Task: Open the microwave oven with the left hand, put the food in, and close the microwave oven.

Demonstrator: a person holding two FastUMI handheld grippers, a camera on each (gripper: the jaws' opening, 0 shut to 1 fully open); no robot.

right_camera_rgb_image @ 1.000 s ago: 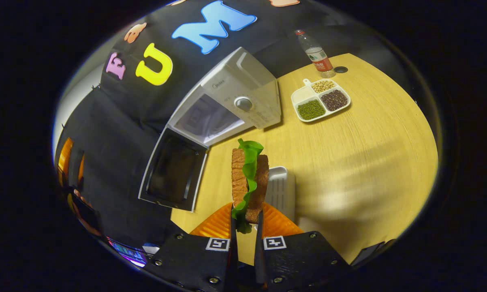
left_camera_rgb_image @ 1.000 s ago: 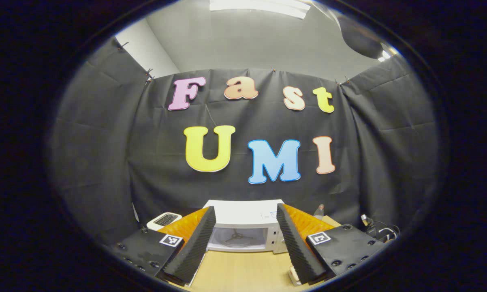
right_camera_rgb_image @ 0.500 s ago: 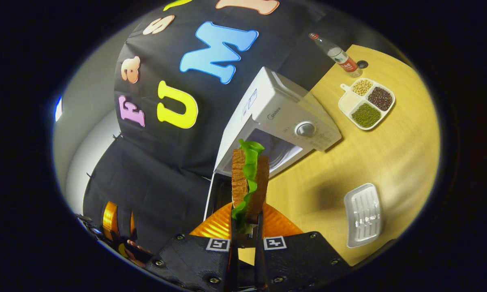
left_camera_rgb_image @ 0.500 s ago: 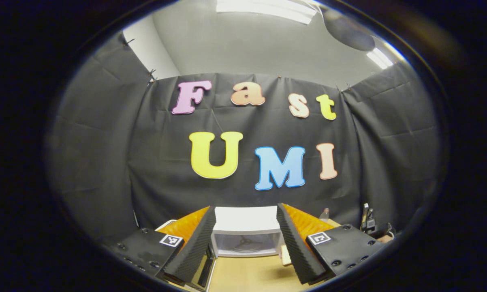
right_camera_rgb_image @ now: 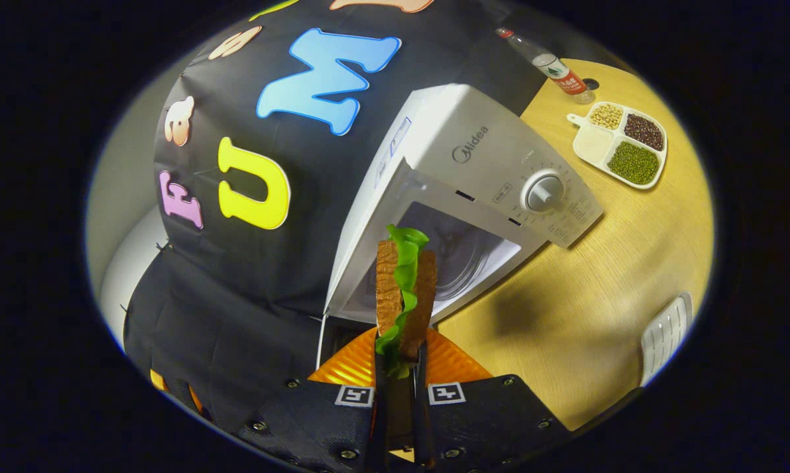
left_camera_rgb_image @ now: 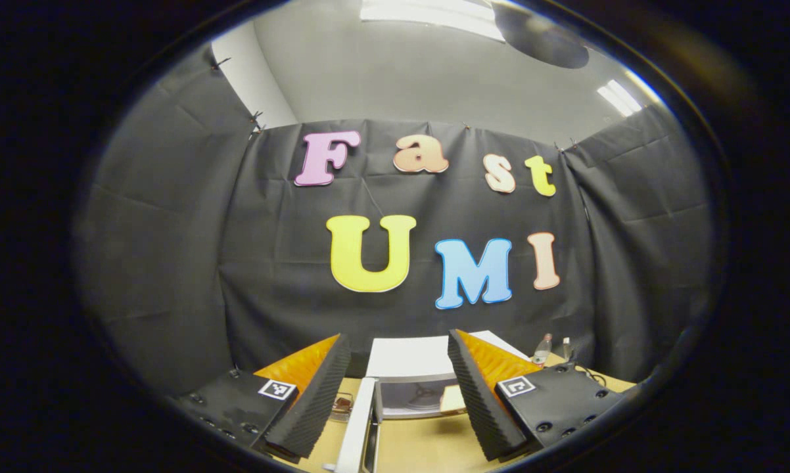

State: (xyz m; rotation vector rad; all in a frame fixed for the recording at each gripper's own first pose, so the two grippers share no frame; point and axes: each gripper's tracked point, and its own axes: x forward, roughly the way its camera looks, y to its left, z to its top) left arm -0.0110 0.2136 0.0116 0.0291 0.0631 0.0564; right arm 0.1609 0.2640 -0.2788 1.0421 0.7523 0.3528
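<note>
**Sandwich closes in on the open microwave**

While the microwave oven fills the centre of the right gripper view, larger than it appeared a second ago, its cavity now gapes straight behind the food. A second ago it sat higher and smaller in that view, with its door spread at the lower left and a white ridged dish behind the sandwich. That dish now sits at the far right edge.

On the wooden table, at the upper right of this view, rest a divided tray of beans and a bottle, well apart from the oven.

At the lower centre, the right gripper has its jaws narrow, pressed on both sides of the sandwich, which stands upright with green lettuce between two brown slices.

Across in the left gripper view, the left gripper is spread wide and holds nothing. Between its fingers the oven's open front shows, with the door edge-on at the bottom centre.

Judging from this, the opening step looks done, and placing the food inside comes next.
</note>
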